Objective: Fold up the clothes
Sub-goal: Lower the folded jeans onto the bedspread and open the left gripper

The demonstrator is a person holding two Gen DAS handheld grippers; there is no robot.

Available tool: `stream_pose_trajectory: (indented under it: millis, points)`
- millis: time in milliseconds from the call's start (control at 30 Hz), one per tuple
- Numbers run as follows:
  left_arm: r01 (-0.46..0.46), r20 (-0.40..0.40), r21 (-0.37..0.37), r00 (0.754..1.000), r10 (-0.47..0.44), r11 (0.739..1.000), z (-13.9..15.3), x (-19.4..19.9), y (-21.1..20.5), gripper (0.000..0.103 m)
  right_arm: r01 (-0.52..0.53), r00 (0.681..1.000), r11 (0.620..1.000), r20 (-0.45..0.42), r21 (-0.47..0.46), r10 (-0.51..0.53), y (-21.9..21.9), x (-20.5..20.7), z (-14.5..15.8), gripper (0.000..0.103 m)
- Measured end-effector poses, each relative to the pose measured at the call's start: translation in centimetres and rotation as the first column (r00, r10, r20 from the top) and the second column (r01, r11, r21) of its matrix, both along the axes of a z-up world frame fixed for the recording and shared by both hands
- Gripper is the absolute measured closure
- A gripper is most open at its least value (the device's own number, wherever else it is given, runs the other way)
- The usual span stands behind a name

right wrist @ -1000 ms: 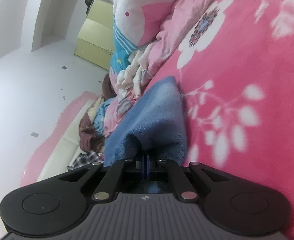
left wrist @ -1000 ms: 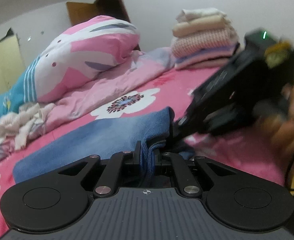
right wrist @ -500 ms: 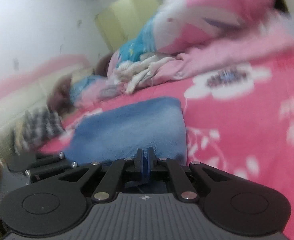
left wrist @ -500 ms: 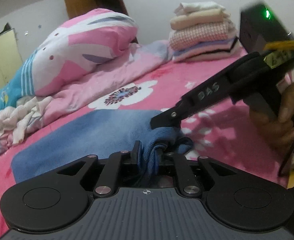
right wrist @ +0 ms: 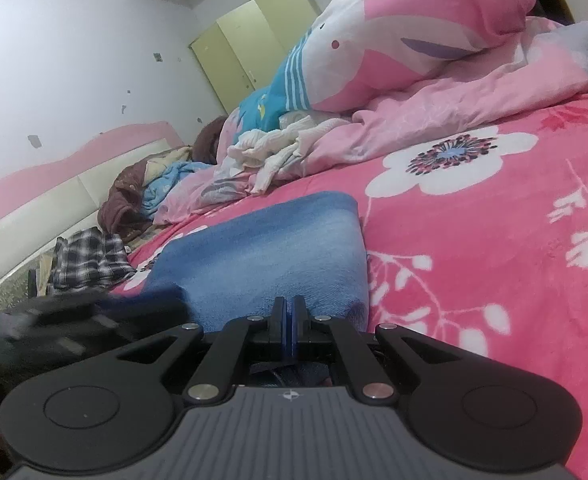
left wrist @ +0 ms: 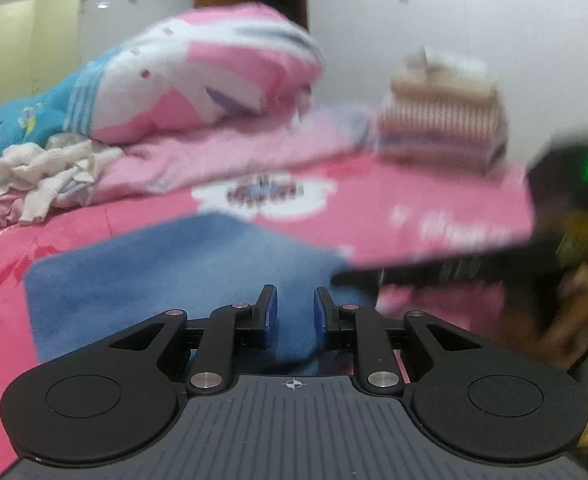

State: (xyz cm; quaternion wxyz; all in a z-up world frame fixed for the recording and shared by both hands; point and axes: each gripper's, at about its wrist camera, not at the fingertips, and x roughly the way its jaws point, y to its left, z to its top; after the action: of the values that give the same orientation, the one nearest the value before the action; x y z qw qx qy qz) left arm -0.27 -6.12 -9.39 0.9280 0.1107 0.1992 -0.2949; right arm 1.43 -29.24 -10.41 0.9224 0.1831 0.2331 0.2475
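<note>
A folded blue cloth (left wrist: 173, 272) (right wrist: 273, 248) lies flat on the pink flowered bedspread (right wrist: 474, 280). My left gripper (left wrist: 294, 304) hovers over the cloth's near edge. Its jaws are opening, with the cloth showing in the gap, and the pads do not press on it. My right gripper (right wrist: 289, 312) sits at the cloth's near right corner with its blue pads closed together; no cloth shows between them. In the left wrist view the right gripper (left wrist: 346, 278) is a blurred dark bar touching the cloth's right corner, held by a hand (left wrist: 582, 308). In the right wrist view the left gripper (right wrist: 165, 304) is a blur at lower left.
A stack of folded clothes (left wrist: 442, 120) stands at the far right of the bed. A pink-and-white duvet (left wrist: 213, 80) is heaped at the back, with crumpled white clothes (right wrist: 277, 148) beside it. A plaid garment (right wrist: 85, 256) and a brown one (right wrist: 125, 200) lie by the headboard.
My left jaws have parted and let go of the bunched cloth, which now lies flat. The right gripper has rolled upright and now sits low at the cloth's right corner.
</note>
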Motion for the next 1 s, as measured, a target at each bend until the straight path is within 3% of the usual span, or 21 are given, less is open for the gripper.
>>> stream_pose_trajectory:
  millis: [100, 333, 467, 600, 733, 833, 1000]
  points:
    - [0.007, 0.058, 0.027, 0.998, -0.008, 1.0, -1.0, -0.6, -0.1, 0.084, 0.001, 1.0, 0.999, 0.008, -0.039, -0.001, 0.4, -0.1, 0.2, 0.103]
    - [0.023, 0.062, -0.015, 0.998, -0.022, 1.0, -1.3, -0.5, 0.7, 0.084, 0.003, 1.0, 0.99, 0.008, -0.138, -0.002, 1.5, -0.5, 1.7, 0.101]
    - [0.029, 0.056, -0.029, 0.998, -0.027, 0.999, -1.3, -0.4, 0.8, 0.084, -0.002, 0.998, 0.985, 0.057, -0.175, 0.012, 1.7, -1.4, 3.8, 0.1]
    - [0.037, 0.055, -0.019, 0.998, -0.036, 0.999, -1.4, -0.4, 0.6, 0.084, -0.018, 0.998, 0.965, 0.049, -0.262, 0.032, 2.5, -1.6, 2.2, 0.101]
    - [0.037, 0.069, -0.009, 0.997, -0.037, 0.999, -1.5, -0.5, 0.5, 0.084, -0.012, 1.0, 0.967, 0.022, -0.254, 0.018, 2.2, -1.6, 2.2, 0.101]
    - [0.038, 0.065, -0.018, 0.997, -0.036, 0.999, -1.5, -0.4, 0.6, 0.084, 0.011, 1.0, 0.951, 0.031, -0.309, -0.001, 1.9, -2.3, 3.5, 0.101]
    - [0.037, 0.067, -0.017, 0.997, -0.036, 0.999, -1.6, -0.5, 0.6, 0.084, 0.136, 0.991, 0.964, 0.049, -0.227, -0.128, -0.7, -2.0, 5.3, 0.1]
